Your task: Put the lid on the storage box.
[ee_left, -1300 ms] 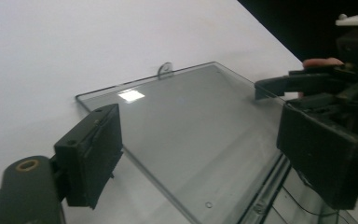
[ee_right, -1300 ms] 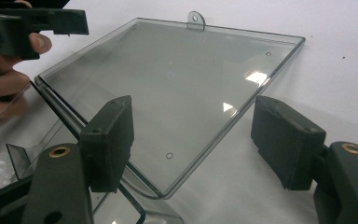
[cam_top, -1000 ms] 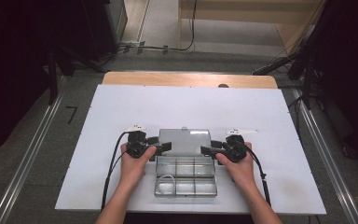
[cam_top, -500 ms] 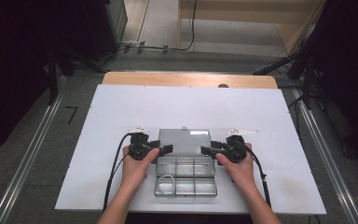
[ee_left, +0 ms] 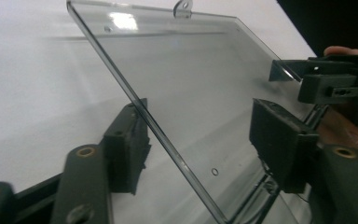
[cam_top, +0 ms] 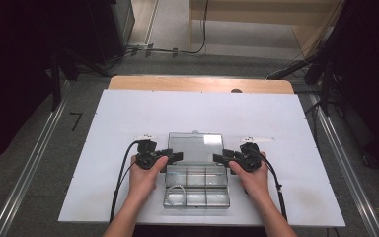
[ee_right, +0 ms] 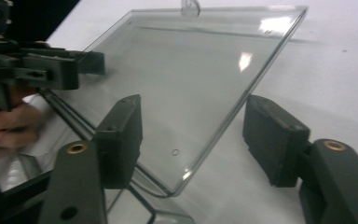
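A clear plastic compartment box (cam_top: 196, 197) lies near the front of the white table, its clear lid (cam_top: 196, 147) swung open and tilted up at the back. My left gripper (cam_top: 174, 157) straddles the lid's left edge and my right gripper (cam_top: 219, 159) its right edge. In the left gripper view the lid (ee_left: 177, 60) runs edge-on between the jaws of my left gripper (ee_left: 198, 126), with gaps on both sides. The right gripper view shows the lid (ee_right: 191, 60) likewise between the jaws of my right gripper (ee_right: 193, 121). Both pairs of jaws have just been closing; neither presses on the lid.
The white table top (cam_top: 128, 113) ends in a wooden strip (cam_top: 197, 84) at the far side. Two small white tags (cam_top: 143, 137) (cam_top: 256, 139) lie beside the lid. A thin wire loop (cam_top: 176, 190) sits in a front compartment. Cables trail from both grippers toward the front edge.
Both grippers' jaws have narrowed around the lid's side edges. The hands and the box have stayed where they were.
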`<control>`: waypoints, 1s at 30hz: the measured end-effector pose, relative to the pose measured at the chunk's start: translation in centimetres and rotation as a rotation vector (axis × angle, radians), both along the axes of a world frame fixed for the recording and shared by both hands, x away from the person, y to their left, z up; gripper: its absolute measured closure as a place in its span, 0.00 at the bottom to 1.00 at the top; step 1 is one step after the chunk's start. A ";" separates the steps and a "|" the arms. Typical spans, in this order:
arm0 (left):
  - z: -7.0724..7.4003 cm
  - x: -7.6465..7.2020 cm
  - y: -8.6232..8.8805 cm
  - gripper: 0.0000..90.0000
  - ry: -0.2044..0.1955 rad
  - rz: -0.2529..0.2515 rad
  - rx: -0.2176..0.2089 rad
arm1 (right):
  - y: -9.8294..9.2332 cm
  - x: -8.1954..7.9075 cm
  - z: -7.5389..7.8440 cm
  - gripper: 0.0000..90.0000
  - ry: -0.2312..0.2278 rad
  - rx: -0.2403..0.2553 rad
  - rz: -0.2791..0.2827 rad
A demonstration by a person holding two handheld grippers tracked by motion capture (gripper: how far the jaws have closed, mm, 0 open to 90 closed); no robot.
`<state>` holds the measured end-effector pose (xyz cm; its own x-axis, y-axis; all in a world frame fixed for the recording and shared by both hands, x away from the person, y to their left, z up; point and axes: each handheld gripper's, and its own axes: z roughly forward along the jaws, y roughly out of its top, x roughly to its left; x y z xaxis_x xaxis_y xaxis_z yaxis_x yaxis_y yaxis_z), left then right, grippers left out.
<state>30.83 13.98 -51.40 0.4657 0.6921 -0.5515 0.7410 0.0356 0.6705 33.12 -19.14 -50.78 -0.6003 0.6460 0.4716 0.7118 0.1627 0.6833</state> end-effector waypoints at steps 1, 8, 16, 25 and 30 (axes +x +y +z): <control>0.0 0.0 0.0 0.45 -0.002 0.000 -0.003 | 0.1 -0.1 0.0 0.42 -0.006 0.000 0.002; 0.3 -0.1 0.3 0.51 -0.020 -0.006 -0.009 | 0.0 -0.3 0.3 0.49 -0.016 0.009 -0.004; 0.9 -0.3 0.8 0.62 -0.066 -0.004 -0.024 | -0.4 -0.4 0.9 0.61 -0.031 0.058 -0.021; 1.7 -0.8 1.1 0.71 -0.120 -0.017 -0.033 | -0.8 -0.9 1.7 0.72 -0.087 0.077 -0.012; 1.8 -1.0 1.5 0.76 -0.138 -0.038 -0.062 | -1.1 -1.1 1.9 0.79 -0.125 0.080 0.001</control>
